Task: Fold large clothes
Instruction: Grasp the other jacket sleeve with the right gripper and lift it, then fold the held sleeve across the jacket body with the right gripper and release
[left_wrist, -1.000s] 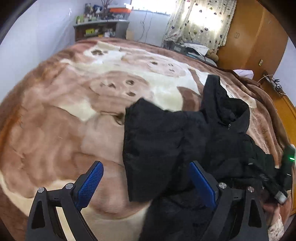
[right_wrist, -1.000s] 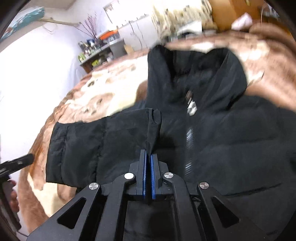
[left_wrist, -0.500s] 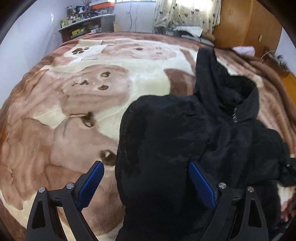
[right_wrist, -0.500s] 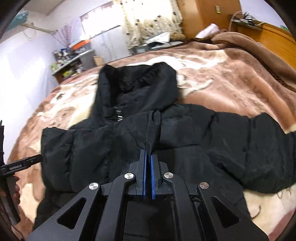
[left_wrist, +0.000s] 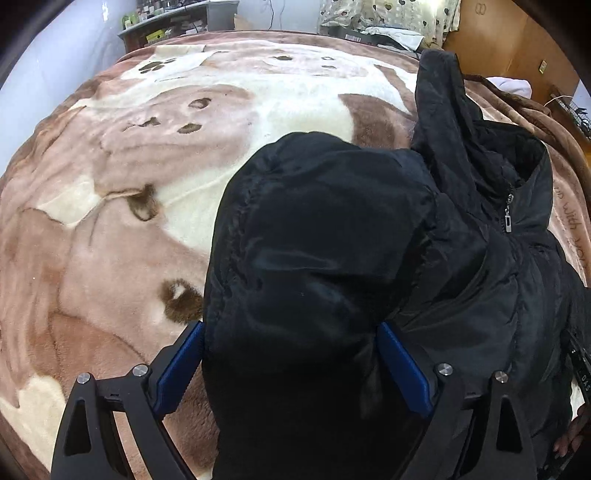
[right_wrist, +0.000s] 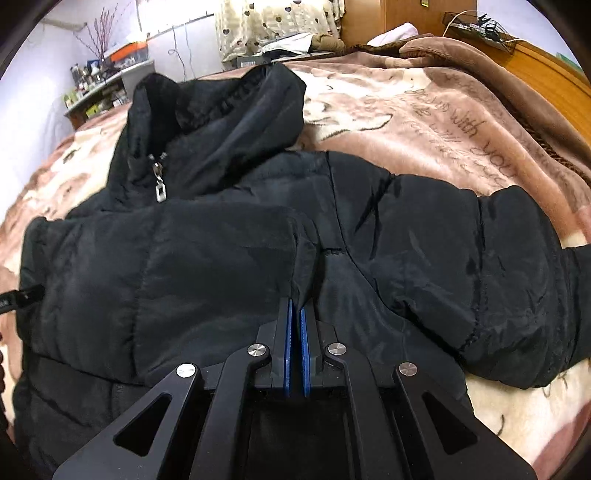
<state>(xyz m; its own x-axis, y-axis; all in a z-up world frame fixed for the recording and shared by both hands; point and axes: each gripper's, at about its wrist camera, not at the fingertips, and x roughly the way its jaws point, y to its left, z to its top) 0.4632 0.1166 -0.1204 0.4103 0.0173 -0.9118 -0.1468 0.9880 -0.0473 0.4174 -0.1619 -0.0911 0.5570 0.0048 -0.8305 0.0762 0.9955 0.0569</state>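
A black hooded puffer jacket (left_wrist: 461, 266) lies on the bed, hood toward the far end, zipper pull showing. Its left sleeve (left_wrist: 314, 240) is folded across the chest. My left gripper (left_wrist: 291, 365) is open, its blue pads on either side of the bulging sleeve fold, which fills the gap between them. In the right wrist view the jacket (right_wrist: 240, 177) spreads ahead, the other sleeve (right_wrist: 498, 280) stretched to the right. My right gripper (right_wrist: 295, 314) is shut on the cuff edge of the folded sleeve (right_wrist: 184, 273).
A brown and cream plush blanket (left_wrist: 147, 166) covers the bed. A wooden wardrobe (left_wrist: 498, 33) and curtains (right_wrist: 280, 22) stand beyond it, a cluttered shelf (left_wrist: 173, 18) at the far left. A wooden bed frame (right_wrist: 546, 70) runs along the right.
My right gripper has carried the left sleeve across the jacket's chest and lowered it. My left gripper has moved forward until the sleeve fold sits between its open pads.
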